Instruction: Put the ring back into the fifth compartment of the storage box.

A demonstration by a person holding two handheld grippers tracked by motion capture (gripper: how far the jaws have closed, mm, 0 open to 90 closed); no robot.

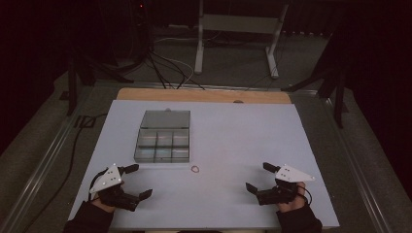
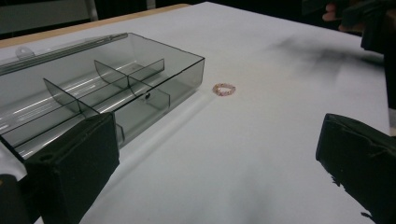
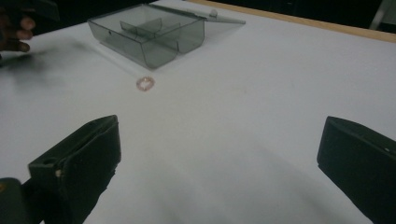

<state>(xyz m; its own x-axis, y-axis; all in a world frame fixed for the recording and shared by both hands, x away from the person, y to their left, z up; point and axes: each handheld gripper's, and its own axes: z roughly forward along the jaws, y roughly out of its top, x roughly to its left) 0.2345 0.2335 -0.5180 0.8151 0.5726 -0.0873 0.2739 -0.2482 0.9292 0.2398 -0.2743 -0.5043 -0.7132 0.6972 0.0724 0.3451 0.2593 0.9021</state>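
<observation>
Left gripper point(image 1: 137, 181), lower left of the high view: jaws spread wide, nothing between them, touching nothing but the hand that bears it. Grey plate on top; the hand beneath is mostly covered by the tool, the sleeve cut off at the bottom edge. Forearm enters from the bottom, jaws pointing right and slightly up the frame.

Box point(image 1: 163, 136), left of centre: clear, divided into compartments, lid open and lying flat behind it. Contents of the compartments hard to make out in the dim light; in the left gripper view its left end is cut off by the frame and partly hidden behind the near jaw.

Ring point(image 1: 195, 169), just below and right of the box: small, reddish, lying flat on the white table point(image 1: 243, 131), apart from the box and well apart from both tools.

Right gripper point(image 1: 259, 176), lower right: jaws spread wide, empty. Jaws point left toward the ring; hand under the plate, wrist cut off at the bottom edge.
</observation>
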